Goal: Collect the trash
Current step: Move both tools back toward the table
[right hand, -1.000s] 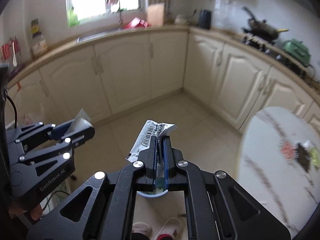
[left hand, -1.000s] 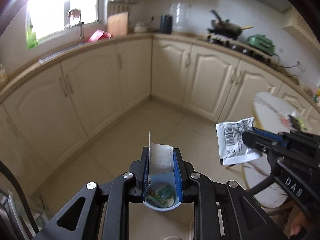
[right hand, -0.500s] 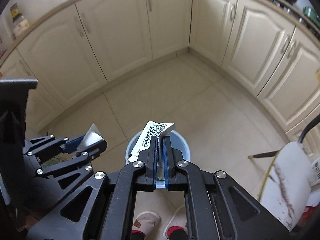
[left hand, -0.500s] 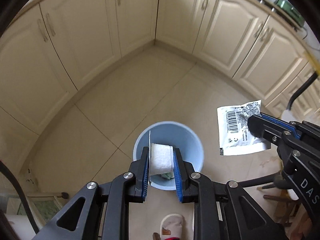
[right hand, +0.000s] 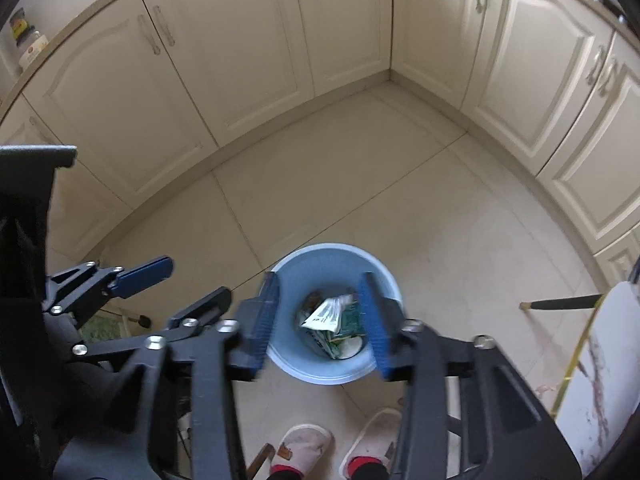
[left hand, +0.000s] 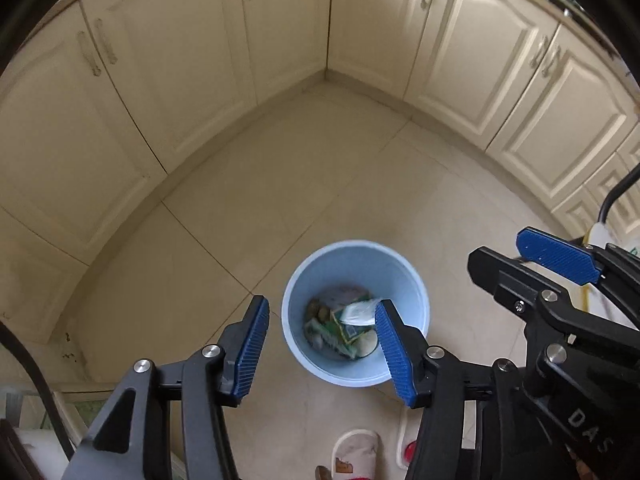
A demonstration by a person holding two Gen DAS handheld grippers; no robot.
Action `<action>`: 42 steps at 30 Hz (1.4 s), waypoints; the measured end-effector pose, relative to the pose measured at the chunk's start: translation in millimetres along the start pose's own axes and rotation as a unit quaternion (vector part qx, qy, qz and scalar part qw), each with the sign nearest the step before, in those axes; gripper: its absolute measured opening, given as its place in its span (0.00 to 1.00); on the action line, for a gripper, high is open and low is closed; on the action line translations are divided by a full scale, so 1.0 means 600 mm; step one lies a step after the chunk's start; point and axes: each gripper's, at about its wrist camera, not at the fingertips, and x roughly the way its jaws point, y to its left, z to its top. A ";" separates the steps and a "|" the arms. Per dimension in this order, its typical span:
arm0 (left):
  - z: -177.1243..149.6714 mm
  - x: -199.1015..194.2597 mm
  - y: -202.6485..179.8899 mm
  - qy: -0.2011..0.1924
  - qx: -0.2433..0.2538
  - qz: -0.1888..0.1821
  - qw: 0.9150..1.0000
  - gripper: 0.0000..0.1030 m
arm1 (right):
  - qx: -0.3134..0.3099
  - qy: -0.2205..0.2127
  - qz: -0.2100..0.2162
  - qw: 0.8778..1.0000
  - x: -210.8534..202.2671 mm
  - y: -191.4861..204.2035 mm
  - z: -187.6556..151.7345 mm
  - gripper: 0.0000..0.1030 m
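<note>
A light blue bin [left hand: 404, 280] stands on the floor below both grippers; it also shows in the right wrist view [right hand: 294, 276]. My left gripper [left hand: 324, 344] is open and empty above the bin. A white packet [left hand: 358, 312] lies among the trash inside. My right gripper [right hand: 320, 312] is open and empty over the bin, and it shows at the right of the left wrist view [left hand: 532, 264]. A white wrapper with a barcode [right hand: 324, 316] lies on green and mixed trash in the bin. The left gripper shows at the left of the right wrist view [right hand: 144, 276].
Cream cabinet doors [left hand: 168, 80] wrap round the corner behind the tiled floor [right hand: 360, 184]. The person's slippered feet [right hand: 300, 444] stand just in front of the bin. A white table edge [right hand: 600, 360] and a dark chair leg [right hand: 560, 303] are at the right.
Both grippers have opened over the bin. The white packet left the left gripper and the barcode wrapper left the right gripper; both now lie in the bin.
</note>
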 end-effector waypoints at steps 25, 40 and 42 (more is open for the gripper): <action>-0.193 -0.476 -0.168 -0.345 -0.031 0.060 0.936 0.92 | -0.024 -0.299 -0.103 0.948 -0.586 0.111 -0.077 1.00; -0.615 -0.582 -0.239 -0.467 0.023 0.021 0.883 0.99 | 0.024 -0.406 -0.158 0.900 -0.824 0.085 -0.243 1.00; -0.651 -0.584 -0.244 -0.474 0.027 0.012 0.880 0.99 | 0.030 -0.415 -0.169 0.894 -0.845 0.080 -0.261 1.00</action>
